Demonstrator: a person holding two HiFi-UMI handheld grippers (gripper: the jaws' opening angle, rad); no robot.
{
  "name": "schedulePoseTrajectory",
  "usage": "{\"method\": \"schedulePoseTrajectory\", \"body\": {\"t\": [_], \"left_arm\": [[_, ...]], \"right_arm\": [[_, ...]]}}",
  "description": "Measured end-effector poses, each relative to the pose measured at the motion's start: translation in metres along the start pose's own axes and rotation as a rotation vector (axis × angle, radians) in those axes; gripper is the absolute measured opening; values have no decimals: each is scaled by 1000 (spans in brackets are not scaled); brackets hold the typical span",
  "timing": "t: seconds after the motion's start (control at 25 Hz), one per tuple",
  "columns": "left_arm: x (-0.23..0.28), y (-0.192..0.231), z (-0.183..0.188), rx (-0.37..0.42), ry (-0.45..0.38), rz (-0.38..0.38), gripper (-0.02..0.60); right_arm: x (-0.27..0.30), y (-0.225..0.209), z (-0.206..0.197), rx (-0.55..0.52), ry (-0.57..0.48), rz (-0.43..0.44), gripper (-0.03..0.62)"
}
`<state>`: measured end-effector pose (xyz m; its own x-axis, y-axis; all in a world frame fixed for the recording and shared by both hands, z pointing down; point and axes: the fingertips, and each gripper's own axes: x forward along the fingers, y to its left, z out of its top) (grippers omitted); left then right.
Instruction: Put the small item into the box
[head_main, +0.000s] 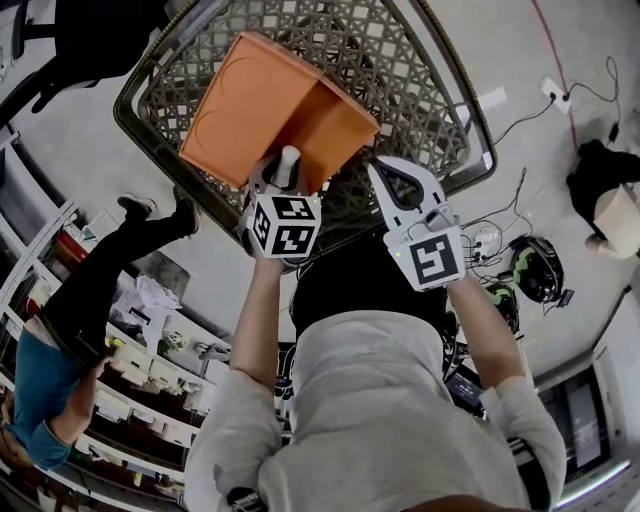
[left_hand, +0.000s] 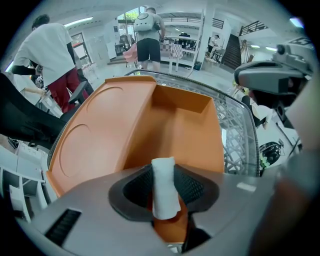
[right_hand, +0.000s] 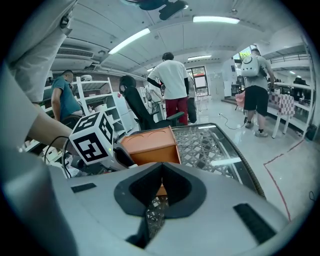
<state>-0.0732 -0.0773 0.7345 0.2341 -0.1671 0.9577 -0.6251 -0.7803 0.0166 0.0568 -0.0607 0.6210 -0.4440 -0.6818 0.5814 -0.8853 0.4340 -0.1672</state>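
An orange box lies open on a round glass table with a lattice base. Its lid is swung back to the left in the left gripper view, beside the box's cavity. My left gripper is shut on a small white roll, which stands upright between the jaws at the box's near edge. The roll also shows in the head view. My right gripper hovers just right of the box over the table with its jaws together and nothing in them. The right gripper view shows the box ahead and to the left.
Several people stand around the room, one in a teal shirt beside white shelves. A black office chair is beyond the table. Cables and a black headset lie on the floor at the right.
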Motion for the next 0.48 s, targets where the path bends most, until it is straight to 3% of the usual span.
{"method": "schedulePoseTrajectory", "body": {"t": [0.48], "left_arm": [[-3, 7, 6, -24, -42, 16, 155]], "right_arm": [[-11, 4, 2, 5, 0, -1, 3]]}}
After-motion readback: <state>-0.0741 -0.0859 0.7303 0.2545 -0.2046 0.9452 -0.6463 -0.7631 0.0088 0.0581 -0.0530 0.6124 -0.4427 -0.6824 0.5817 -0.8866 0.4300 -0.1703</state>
